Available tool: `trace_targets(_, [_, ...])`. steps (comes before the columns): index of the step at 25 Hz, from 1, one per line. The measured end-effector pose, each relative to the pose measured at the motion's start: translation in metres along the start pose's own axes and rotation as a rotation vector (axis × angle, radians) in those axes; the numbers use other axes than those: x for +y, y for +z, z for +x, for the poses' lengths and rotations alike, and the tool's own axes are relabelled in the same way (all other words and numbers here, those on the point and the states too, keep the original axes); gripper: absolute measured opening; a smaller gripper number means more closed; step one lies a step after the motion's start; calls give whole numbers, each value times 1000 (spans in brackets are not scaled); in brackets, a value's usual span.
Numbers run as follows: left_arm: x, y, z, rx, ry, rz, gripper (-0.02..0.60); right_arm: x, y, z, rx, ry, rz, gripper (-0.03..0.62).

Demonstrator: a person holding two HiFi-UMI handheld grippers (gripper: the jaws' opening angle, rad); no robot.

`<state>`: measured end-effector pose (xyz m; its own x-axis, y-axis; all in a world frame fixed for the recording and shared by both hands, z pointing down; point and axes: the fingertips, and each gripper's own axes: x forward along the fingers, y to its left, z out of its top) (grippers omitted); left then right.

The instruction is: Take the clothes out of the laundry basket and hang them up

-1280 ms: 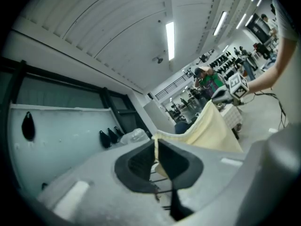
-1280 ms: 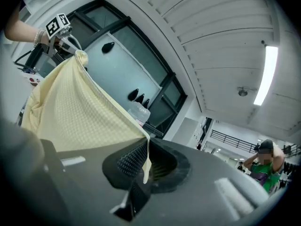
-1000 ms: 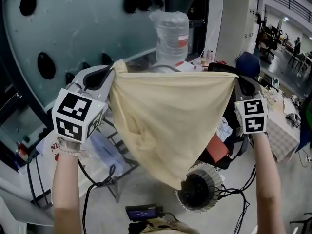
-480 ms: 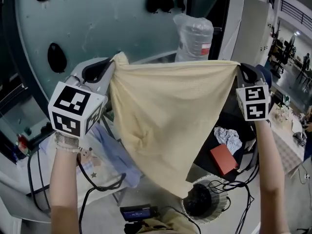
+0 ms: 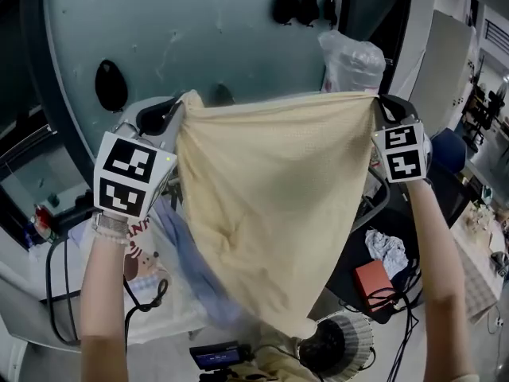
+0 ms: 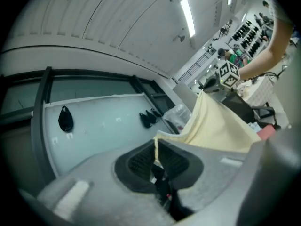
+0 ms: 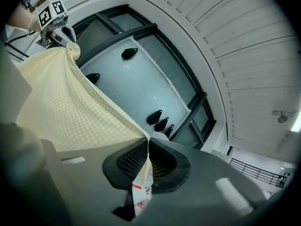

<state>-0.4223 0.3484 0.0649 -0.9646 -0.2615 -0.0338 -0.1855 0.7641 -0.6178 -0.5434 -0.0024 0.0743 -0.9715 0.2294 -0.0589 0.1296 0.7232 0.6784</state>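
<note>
**In front of a grey-green panel (image 5: 199, 38), a cloth (image 5: 270, 197) held wide by both grippers**

The panel is a large smooth wall plate, and some dark drop-shaped pieces (image 5: 111, 86) sit on it. In the gripper views a white ribbed ceiling (image 7: 244, 55) with a long lamp (image 6: 188, 17) is above it. The floor below is pale and crossed by black cables.

The left gripper (image 5: 181, 106) has its jaws pressed together on the left top corner of the cloth. In its own view only a thin fold of fabric stands between the ribbed black pads. The right gripper (image 5: 380, 102) is clamped in the same way on the right top corner, and the cloth edge runs straight into the narrow slit between its pads. Both point about level, each with its marker cube toward the camera.

The cloth is pale yellow with a fine woven grid. Its top edge is pulled nearly straight from one gripper to the other, and the rest hangs down to a point. This point is just above a round white basket (image 5: 358, 337) with ribbed sides on the floor. At the lower left, behind the cloth, a blue garment (image 5: 191, 269) lies on a rack. A clear plastic bag (image 5: 354, 58) stands behind the right top corner.
</note>
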Motion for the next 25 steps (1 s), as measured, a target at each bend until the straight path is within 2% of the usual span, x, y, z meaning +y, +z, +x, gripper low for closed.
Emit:
trace_targets(8, [26, -75, 57, 151, 54, -77, 15, 60, -9, 127, 4, 155, -31, 11])
trace_targets(14, [52, -123, 100, 254, 117, -83, 15, 106, -13, 217, 2, 239, -91, 11])
trace_targets(22, [92, -175, 130, 338, 217, -109, 17, 159, 10, 310, -40, 321, -92, 12])
trace_targets(25, [94, -205, 136, 385, 223, -147, 17, 189, 10, 334, -36, 372, -108, 11])
